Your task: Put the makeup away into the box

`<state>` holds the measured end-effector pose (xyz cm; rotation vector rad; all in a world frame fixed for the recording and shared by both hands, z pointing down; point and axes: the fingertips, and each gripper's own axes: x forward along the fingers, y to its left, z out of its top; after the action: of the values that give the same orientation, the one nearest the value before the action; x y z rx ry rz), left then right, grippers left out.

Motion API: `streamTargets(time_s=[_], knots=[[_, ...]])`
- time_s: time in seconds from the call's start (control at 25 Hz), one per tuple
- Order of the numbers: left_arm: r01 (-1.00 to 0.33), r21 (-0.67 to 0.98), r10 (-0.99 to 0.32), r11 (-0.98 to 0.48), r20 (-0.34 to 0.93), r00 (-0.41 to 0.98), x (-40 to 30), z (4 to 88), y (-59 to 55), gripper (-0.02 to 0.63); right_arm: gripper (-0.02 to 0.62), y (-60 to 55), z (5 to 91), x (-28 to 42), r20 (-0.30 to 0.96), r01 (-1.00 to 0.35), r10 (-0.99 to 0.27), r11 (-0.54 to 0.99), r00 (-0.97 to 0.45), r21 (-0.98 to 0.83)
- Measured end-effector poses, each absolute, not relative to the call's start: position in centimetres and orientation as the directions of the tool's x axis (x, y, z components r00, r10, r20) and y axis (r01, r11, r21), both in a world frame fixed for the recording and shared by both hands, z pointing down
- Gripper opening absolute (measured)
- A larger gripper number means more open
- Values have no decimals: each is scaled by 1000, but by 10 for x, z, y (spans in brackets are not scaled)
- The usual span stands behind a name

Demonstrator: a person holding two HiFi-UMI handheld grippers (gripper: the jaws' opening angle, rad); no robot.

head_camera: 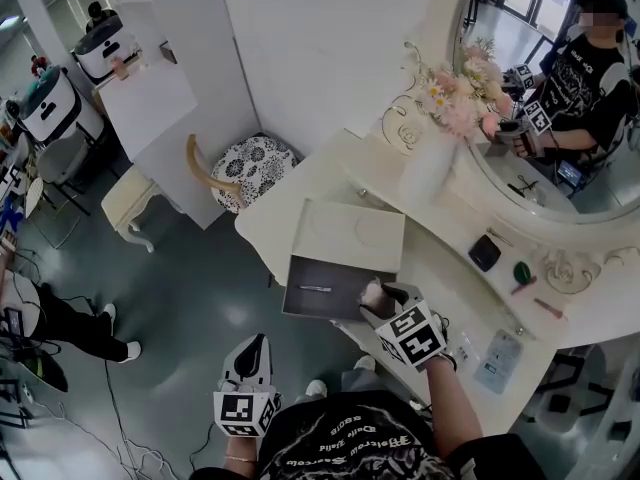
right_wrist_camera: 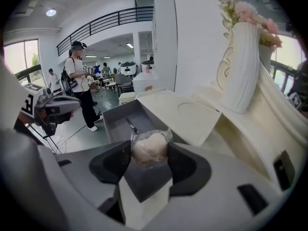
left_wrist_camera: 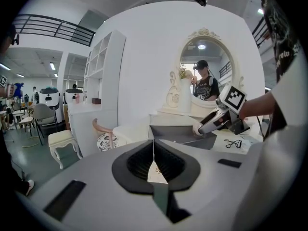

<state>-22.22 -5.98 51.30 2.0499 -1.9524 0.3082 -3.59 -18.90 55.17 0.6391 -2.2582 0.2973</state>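
On the bench (head_camera: 440, 268) the grey box (head_camera: 330, 273) stood open. The left gripper (head_camera: 250, 353) hung clear of it, jaws closed and empty. The right gripper (head_camera: 378, 293) gripped, jaws well apart, a plastic-wrapped makeup sponge (right_wrist_camera: 150, 148) above the box's near rim. Early release there would likely bounce it onto the floor (head_camera: 200, 298).

Wrapped beige puff (right_wrist_camera: 149, 148) at rim of open grey box (right_wrist_camera: 118, 133).

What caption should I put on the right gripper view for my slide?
The right gripper holds a wrapped beige makeup puff by the open grey box.
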Motion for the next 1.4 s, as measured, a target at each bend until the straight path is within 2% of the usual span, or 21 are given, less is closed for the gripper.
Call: streamTargets(time_s=[0.4,0.8,1.0,1.4], knots=[[-997,68,-933,-44,353,65,-216,511,-60,17,242,-194,560,-49,726,-523,-332,851,-602,-44],[-993,64,-931,-101,345,117,-194,509,-72,17,245,-196,571,-56,778,-511,-279,857,-563,-62],[-993,82,-932,-86,345,109,-196,511,-71,17,249,-196,576,-55,798,-538,-242,835,-551,-118],[-995,79,-939,-68,331,90,-200,509,-74,17,256,-197,579,-56,825,-554,-242,826,-511,-101]])
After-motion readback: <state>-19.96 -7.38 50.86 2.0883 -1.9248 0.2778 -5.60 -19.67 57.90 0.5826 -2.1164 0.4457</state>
